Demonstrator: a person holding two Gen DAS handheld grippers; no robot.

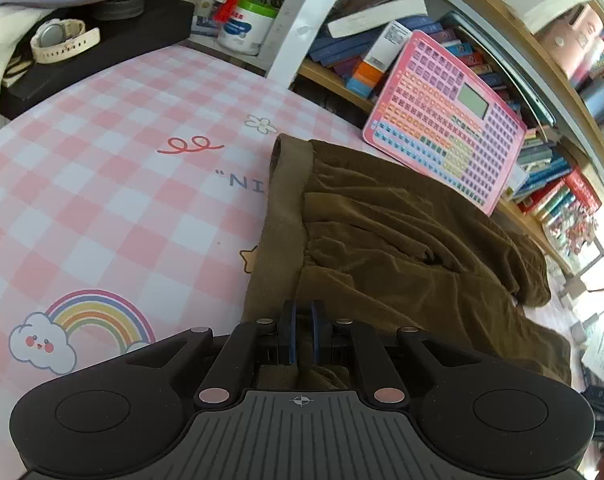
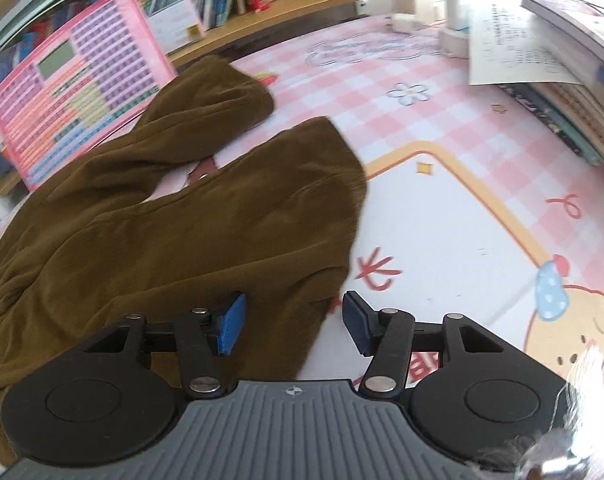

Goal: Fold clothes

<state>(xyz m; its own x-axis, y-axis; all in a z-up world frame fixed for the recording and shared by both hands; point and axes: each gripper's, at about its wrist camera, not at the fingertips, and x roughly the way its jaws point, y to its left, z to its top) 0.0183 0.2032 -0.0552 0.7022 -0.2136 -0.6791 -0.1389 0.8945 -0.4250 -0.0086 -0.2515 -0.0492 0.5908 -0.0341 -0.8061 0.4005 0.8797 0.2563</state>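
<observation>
Brown trousers (image 1: 381,240) spread across the pink checked table (image 1: 102,180), waistband toward the left side, both legs splayed apart toward the right with a wedge of bare table between them. Left tool (image 1: 302,332) pinched together on the near edge of the waistband, blue pads almost meeting with brown cloth bunched between them. Right tool (image 2: 294,324) spread wide, holding nothing, hovering at the near edge of the closer leg, one pad over cloth and the other over bare table. Likely trouble from here: closing the right tool in this spot and catching only a thin lip of fabric, or none, so the leg slips free in mid-fold. Further risk in dragging the far leg against the pink keyboard toy (image 2: 74,88) leaning at the shelf just behind it, tipping the toy over. Uneven pull between the two sides apt to leave the fold skewed.
</observation>
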